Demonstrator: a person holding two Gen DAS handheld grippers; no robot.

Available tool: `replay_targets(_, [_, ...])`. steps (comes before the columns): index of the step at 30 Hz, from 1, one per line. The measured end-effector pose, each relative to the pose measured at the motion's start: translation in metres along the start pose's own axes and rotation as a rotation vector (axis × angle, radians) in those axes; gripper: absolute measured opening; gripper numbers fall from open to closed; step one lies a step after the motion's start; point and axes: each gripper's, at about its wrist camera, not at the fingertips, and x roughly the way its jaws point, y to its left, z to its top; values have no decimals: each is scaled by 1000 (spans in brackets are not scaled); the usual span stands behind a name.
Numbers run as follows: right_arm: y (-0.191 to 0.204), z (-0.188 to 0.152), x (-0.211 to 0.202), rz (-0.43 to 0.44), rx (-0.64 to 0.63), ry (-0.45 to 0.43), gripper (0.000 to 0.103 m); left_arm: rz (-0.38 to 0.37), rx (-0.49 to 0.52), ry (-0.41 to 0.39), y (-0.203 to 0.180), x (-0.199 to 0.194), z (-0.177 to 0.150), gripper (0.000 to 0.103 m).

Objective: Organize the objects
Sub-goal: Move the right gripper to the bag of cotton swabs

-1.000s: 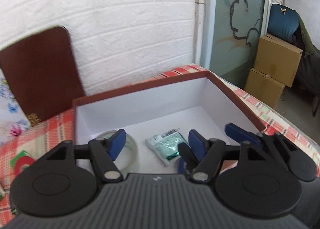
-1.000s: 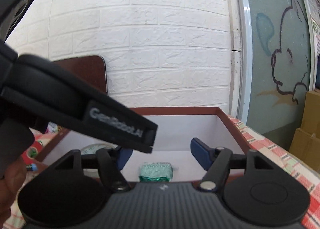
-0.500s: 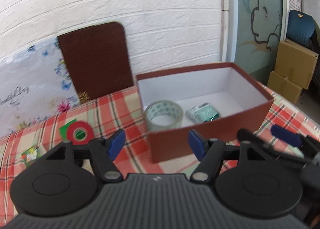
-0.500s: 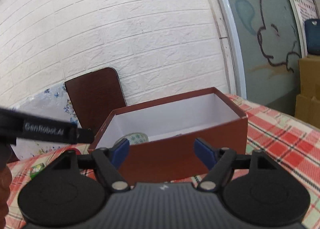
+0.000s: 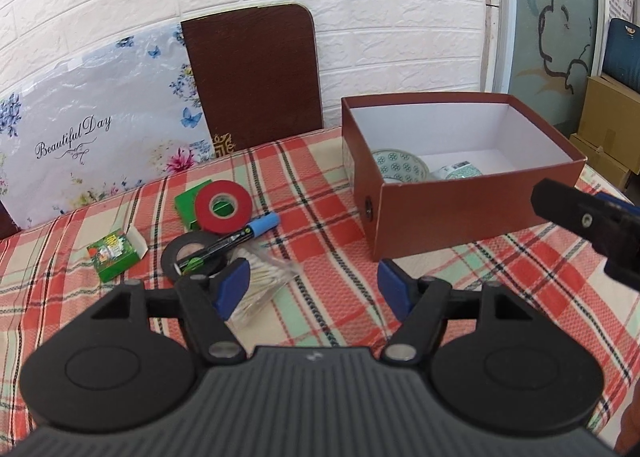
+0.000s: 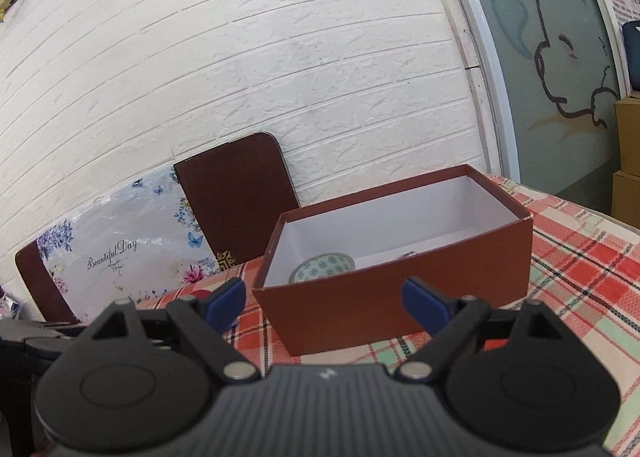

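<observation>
The red-brown box (image 5: 460, 213) sits open on the checked counter (image 5: 328, 217), holding a patterned tape roll (image 5: 400, 171) and a green packet (image 5: 462, 173). Left gripper (image 5: 312, 289) jaws wide, empty; right gripper (image 6: 324, 301) jaws have just been opening, nothing between

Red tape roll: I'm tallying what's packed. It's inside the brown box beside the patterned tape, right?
No. The red tape roll lies on the checked tablecloth, left of the brown box, as the left wrist view shows. The patterned tape is inside.
</observation>
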Motion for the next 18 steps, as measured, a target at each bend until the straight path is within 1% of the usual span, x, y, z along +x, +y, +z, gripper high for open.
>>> replay_targets(8, [30,-1,-7,15,-65,1,88,6,-38,-7,26,-6,-15,76])
replay_targets(13, [52,-8,-6,48,-117,34,85,25,-70,-5,58,-7,-39,77])
replay_targets(14, [57,-11,-5,58,-131,46,85,39,-79,-4,68,-5,-46,77])
replay_targets(17, [74,-25,3,92,-188,95,77,115,-128,14,107,5,-68,78])
replay_targets(18, [78,-32,8,111,-210,122,73,134,-153,26,120,9,-75,78])
